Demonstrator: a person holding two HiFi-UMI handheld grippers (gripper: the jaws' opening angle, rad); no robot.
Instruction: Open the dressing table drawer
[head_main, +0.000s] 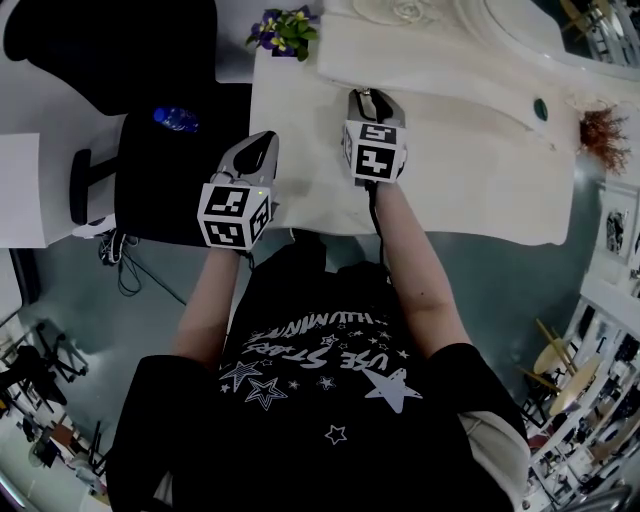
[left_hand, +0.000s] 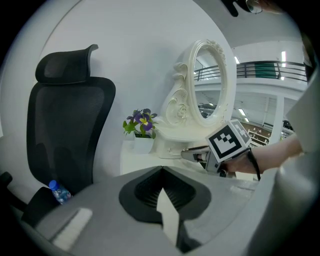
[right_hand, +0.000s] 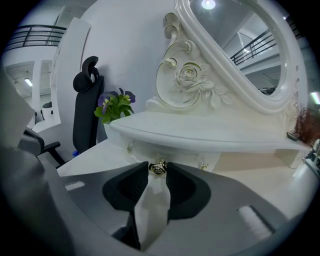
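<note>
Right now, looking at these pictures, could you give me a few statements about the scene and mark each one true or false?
1. The right tool has a drawer knob between its jaws. True.
2. The left tool holds the water bottle. False: its jaws are together on nothing, and the bottle lies on the chair.
3. Purple flowers stand on the dressing table. True.
4. The chair is white. False: it is black.

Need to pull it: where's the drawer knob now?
Right gripper view, centre: the drawer knob sits below the shelf, between the tips of the right gripper.
</note>
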